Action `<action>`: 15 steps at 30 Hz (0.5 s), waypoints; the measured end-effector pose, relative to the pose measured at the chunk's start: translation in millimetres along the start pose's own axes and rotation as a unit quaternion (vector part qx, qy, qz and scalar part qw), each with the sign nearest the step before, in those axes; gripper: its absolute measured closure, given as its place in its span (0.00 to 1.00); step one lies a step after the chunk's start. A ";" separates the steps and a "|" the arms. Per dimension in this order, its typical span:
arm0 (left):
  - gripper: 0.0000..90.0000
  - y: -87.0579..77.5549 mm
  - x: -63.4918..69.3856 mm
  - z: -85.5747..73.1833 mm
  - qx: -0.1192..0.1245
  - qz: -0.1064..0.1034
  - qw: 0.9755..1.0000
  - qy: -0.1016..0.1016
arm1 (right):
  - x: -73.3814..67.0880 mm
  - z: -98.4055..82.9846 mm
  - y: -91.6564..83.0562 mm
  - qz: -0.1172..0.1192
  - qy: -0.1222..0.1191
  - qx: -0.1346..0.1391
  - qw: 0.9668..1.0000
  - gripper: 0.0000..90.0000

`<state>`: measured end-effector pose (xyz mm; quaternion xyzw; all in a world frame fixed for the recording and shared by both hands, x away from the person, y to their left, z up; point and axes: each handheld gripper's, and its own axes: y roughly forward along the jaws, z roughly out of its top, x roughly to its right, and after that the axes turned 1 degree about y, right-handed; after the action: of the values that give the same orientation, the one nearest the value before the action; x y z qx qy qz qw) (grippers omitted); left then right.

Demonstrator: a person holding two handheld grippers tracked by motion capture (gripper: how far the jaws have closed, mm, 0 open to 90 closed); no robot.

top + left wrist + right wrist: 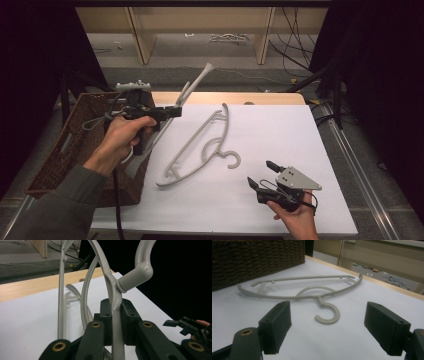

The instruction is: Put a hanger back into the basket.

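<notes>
- The left gripper [176, 111] is clamped on a pale grey plastic clothes hanger [115, 293], its black pads pinching the thin bar just below the neck of the hook; it holds this hanger in the air above the near edge of the dark brown woven wicker basket [75, 145].
- The right gripper [261, 174] rests low on the white table top [280, 130] with its jaws spread wide and nothing between them.
- A second grey plastic hanger [312, 291] lies flat on the white table, straight ahead of the right gripper's open jaws and near them; its hook [327, 313] points back toward them.
- In the right gripper view its long axis runs crosswise to the jaws.
- The right hand is clearly the nearer one to it.
- Count: two hangers, one basket, two grippers.
</notes>
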<state>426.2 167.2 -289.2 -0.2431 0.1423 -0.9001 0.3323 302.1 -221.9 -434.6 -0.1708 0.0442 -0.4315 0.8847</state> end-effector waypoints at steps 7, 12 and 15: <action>0.90 -23.5 -18.6 0.6 0.014 0.026 1.000 0.008 | -0.9 0.3 0.4 0.000 0.002 0.002 1.000 0.25; 0.90 -34.0 -33.1 -1.7 0.021 0.042 0.999 0.013 | -2.2 0.2 0.6 0.003 0.005 -0.004 1.000 0.25; 0.90 -41.6 -46.1 -4.5 0.024 0.050 0.998 0.023 | -1.0 0.1 0.3 0.002 0.001 -0.004 1.000 0.25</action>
<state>432.3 229.1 -291.4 -0.2072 0.1397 -0.8910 0.3790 301.7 -221.0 -434.7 -0.1737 0.0472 -0.4294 0.8850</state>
